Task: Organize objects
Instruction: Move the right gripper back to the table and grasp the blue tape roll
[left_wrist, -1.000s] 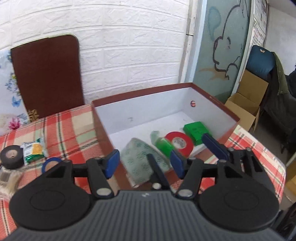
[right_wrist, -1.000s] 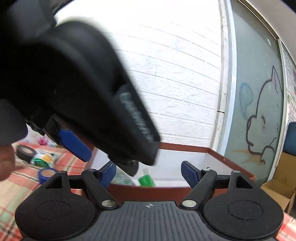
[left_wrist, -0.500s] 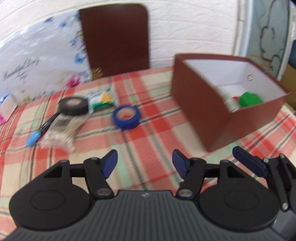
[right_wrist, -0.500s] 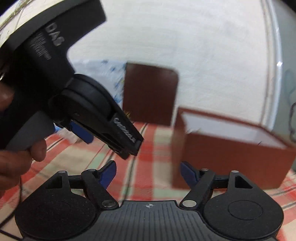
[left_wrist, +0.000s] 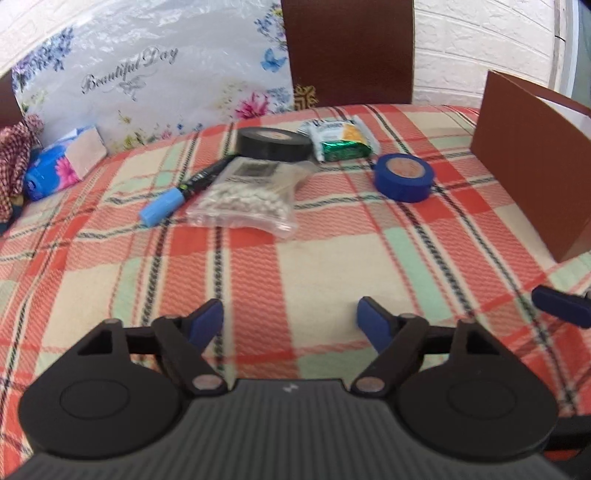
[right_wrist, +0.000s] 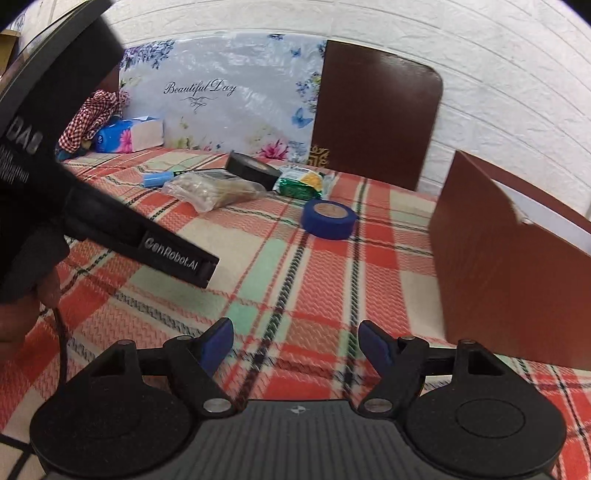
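Note:
On the plaid cloth lie a blue tape roll (left_wrist: 403, 177) (right_wrist: 328, 218), a black tape roll (left_wrist: 274, 144) (right_wrist: 252, 170), a green-and-yellow snack packet (left_wrist: 341, 141) (right_wrist: 301, 183), a clear bag of pale beads (left_wrist: 245, 195) (right_wrist: 210, 190) and a marker with a blue cap (left_wrist: 183, 188) (right_wrist: 159, 179). The brown box (left_wrist: 532, 162) (right_wrist: 509, 266) stands at the right. My left gripper (left_wrist: 290, 321) hovers over bare cloth short of these items, its jaws opening, nothing between them. My right gripper (right_wrist: 295, 341) is open and empty beside the box.
A brown board (right_wrist: 373, 110) and a flowered plastic-wrapped panel (left_wrist: 147, 70) lean on the white brick wall behind the table. A blue tissue pack (left_wrist: 59, 162) and a checked cloth (right_wrist: 92, 118) sit at the back left. The left tool's black body (right_wrist: 110, 206) fills the right wrist view's left side.
Both grippers swung left, away from the box interior, and dropped toward the cloth. The loose items came into view ahead. The left gripper's jaws spread wider.

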